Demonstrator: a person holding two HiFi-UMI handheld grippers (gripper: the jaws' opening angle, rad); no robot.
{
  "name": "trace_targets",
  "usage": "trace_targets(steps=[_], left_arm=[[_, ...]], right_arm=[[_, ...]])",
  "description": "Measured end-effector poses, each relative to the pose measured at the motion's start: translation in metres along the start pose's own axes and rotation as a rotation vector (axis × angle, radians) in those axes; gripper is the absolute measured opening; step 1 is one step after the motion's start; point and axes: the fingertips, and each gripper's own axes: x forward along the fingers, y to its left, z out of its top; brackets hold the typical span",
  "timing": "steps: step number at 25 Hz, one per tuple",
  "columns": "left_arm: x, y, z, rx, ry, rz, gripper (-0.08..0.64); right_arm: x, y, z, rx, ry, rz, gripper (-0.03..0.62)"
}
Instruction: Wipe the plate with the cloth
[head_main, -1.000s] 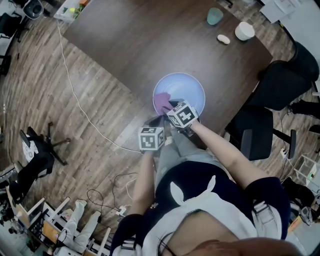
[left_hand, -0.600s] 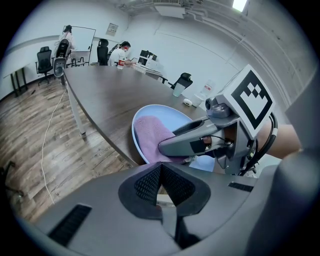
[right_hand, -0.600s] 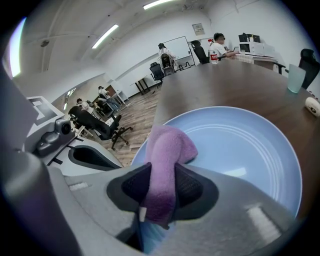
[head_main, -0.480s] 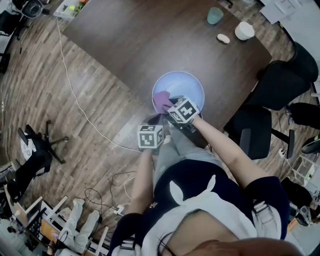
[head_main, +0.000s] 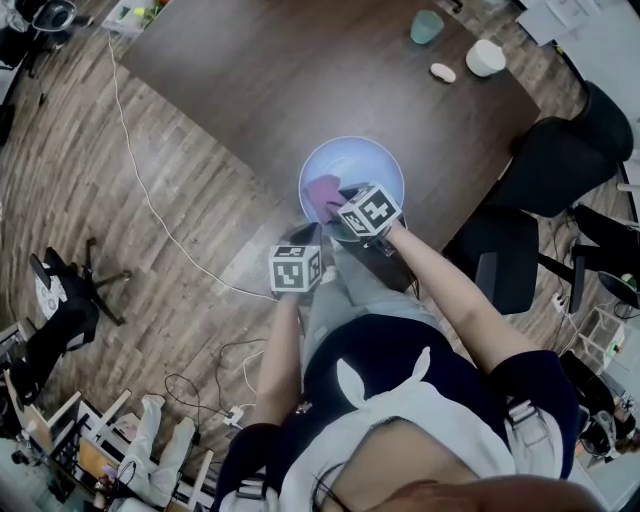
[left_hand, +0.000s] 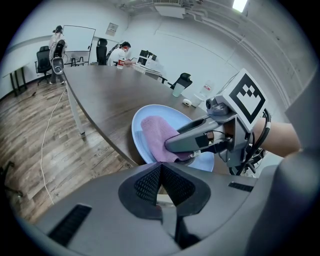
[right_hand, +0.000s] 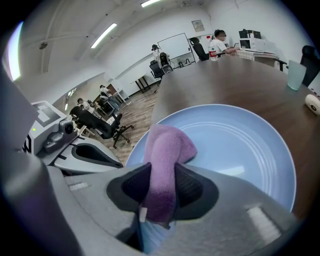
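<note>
A light-blue plate (head_main: 375, 165) (right_hand: 240, 145) (left_hand: 165, 112) sits at the near edge of the dark table (head_main: 300, 80). A purple cloth (head_main: 320, 193) (right_hand: 167, 145) (left_hand: 152, 132) lies on its near-left part. My right gripper (head_main: 338, 207) (right_hand: 161, 187) (left_hand: 171, 146) is shut on the cloth and presses it onto the plate. My left gripper (head_main: 308, 236) (left_hand: 161, 172) sits at the plate's near rim with its jaws together, a pale strip of rim between them. The rim beneath both grippers is hidden.
At the table's far right stand a teal cup (head_main: 427, 27), a white bowl (head_main: 485, 57) and a small white object (head_main: 441, 72). Black office chairs (head_main: 545, 175) stand right of the table. A white cable (head_main: 150, 190) runs across the wooden floor on the left.
My right gripper has shifted a little further over the plate with the cloth in it. The left gripper has stayed at the rim.
</note>
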Motion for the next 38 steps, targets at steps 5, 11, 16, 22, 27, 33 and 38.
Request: trace_targets(steps=[5, 11, 16, 22, 27, 33, 38], left_arm=[[0.001, 0.001, -0.001, 0.004, 0.004, -0.001, 0.005], [-0.001, 0.002, 0.0, 0.007, 0.009, -0.007, 0.005], [-0.001, 0.002, 0.0, 0.01, 0.009, -0.009, 0.005], [-0.002, 0.003, 0.001, 0.012, 0.018, -0.015, 0.005], [-0.003, 0.004, 0.0, 0.012, 0.017, -0.015, 0.005], [0.001, 0.002, 0.002, 0.01, 0.014, -0.016, 0.005], [0.001, 0.003, 0.001, 0.012, 0.014, -0.015, 0.005]], right_arm=[[-0.002, -0.008, -0.001, 0.021, -0.002, -0.003, 0.133], [-0.006, -0.016, -0.001, 0.022, 0.007, -0.018, 0.133], [-0.01, -0.022, -0.001, 0.013, 0.01, -0.023, 0.133], [-0.015, -0.035, 0.001, 0.009, 0.018, -0.041, 0.135], [-0.019, -0.048, 0.001, 0.01, 0.015, -0.071, 0.135], [-0.025, -0.063, 0.001, 0.023, 0.007, -0.088, 0.135], [-0.028, -0.072, 0.002, 0.005, 0.011, -0.117, 0.135]])
